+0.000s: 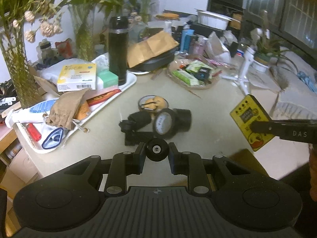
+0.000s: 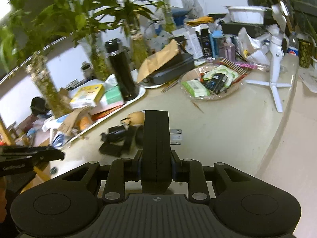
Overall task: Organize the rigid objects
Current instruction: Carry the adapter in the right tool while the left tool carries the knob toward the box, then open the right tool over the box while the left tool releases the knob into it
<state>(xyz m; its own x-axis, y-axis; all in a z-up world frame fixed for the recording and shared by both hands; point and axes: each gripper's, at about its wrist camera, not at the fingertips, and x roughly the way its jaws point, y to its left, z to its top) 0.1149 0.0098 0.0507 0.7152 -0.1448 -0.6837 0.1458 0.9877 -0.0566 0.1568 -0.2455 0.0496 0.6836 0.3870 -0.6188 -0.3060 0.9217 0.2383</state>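
My left gripper (image 1: pixel 156 148) is shut on a small round black knob (image 1: pixel 157 154) with a screw in its middle, held above the table. My right gripper (image 2: pixel 156 159) is shut on a flat plug adapter (image 2: pixel 156 130); it looks black from behind, with metal prongs on its right side. In the left wrist view the adapter (image 1: pixel 245 115) shows a yellow duck-printed face, pinched by the right gripper (image 1: pixel 257 128) at the far right. On the table lies a pile of loose pieces: a black tape roll (image 1: pixel 164 124), a black cylinder (image 1: pixel 139 119) and a round tin (image 1: pixel 152 103).
A white tray (image 1: pixel 129 82) at the left carries boxes, a tall black flask (image 1: pixel 117 49), a cloth pouch and a tube. A shallow basket (image 1: pixel 195 87) of packets sits behind the pile. A white tripod stand (image 2: pixel 275 75) stands at the right. Vases of plants line the back left.
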